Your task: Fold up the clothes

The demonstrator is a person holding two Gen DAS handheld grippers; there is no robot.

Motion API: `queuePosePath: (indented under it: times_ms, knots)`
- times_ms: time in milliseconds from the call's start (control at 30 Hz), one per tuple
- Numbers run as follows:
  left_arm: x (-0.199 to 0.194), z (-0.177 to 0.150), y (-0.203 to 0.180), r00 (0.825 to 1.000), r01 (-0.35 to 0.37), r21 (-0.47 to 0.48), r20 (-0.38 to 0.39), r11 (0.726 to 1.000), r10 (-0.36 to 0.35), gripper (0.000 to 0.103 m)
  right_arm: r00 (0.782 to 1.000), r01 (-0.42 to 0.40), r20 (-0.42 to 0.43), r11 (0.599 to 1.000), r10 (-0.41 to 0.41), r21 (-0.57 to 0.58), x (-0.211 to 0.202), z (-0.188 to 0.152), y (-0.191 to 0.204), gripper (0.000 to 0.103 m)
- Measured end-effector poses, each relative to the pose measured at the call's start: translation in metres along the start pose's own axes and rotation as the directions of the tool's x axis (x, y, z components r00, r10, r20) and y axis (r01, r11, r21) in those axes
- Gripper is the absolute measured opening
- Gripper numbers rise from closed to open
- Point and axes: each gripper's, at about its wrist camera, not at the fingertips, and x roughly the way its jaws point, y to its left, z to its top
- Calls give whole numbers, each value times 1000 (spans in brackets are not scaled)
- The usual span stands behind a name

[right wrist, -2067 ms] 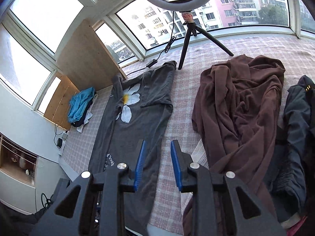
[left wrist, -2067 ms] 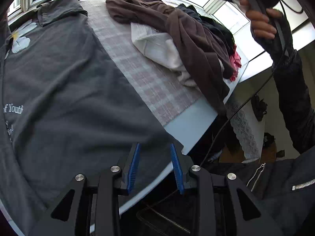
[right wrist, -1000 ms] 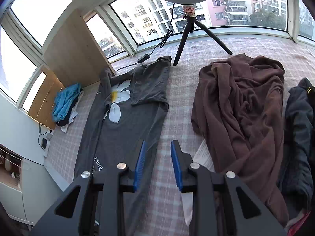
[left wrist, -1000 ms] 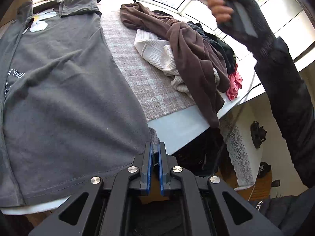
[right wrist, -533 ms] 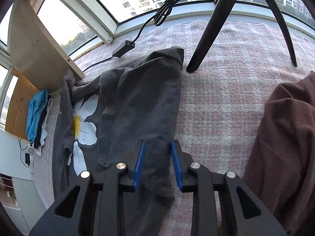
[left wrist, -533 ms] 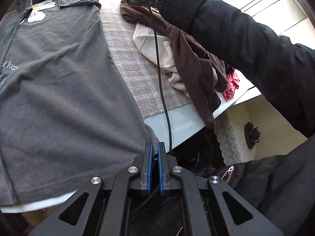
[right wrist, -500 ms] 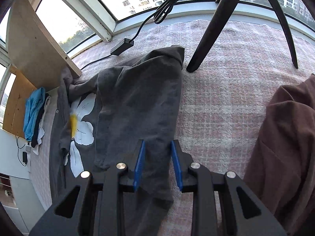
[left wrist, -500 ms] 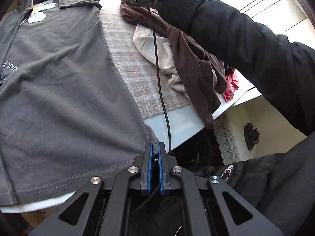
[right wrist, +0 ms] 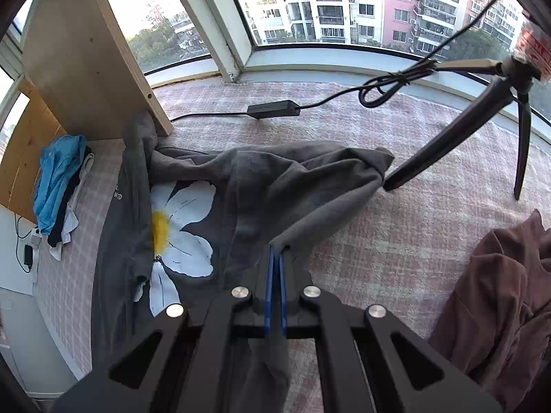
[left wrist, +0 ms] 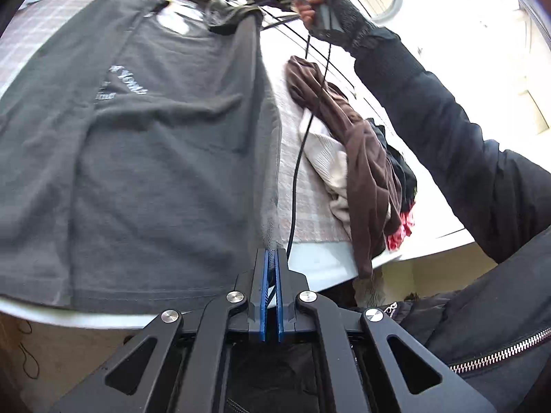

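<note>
Gripping grey T-shirt (left wrist: pixel 155 158) — each hand-held gripper (left wrist: pixel 271 253) pinches one edge.

The brown garment (right wrist: pixel 506 296) runs off the right edge. Small print on the grey shirt (left wrist: pixel 144 158) is blurred, unreadable.

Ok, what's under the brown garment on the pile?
A cream ribbed garment shows beneath the brown garment, with dark cloth and a red scrap at its edge. Anything deeper is covered.
</note>
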Motion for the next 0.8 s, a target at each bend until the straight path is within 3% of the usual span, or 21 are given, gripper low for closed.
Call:
queuePosePath:
  times_ms: [133, 367, 700, 800]
  knots:
    - [-25, -5, 42, 995, -30, -139, 91, 990, 43, 3, 999, 42, 20, 997, -41, -61, 9, 13, 50, 3]
    - [-43, -13, 72, 985, -70, -223, 140, 972, 103, 3, 997, 76, -2, 985, -77, -153, 53, 19, 124, 3]
    - [-29, -25, 103, 991, -75, -291, 85, 954, 103, 3, 989, 135, -29, 958, -147, -255, 100, 14, 168, 3]
    - [-26, -22, 104, 993, -86, -278, 57, 957, 106, 3, 988, 124, -52, 954, -143, -273, 104, 11, 170, 9]
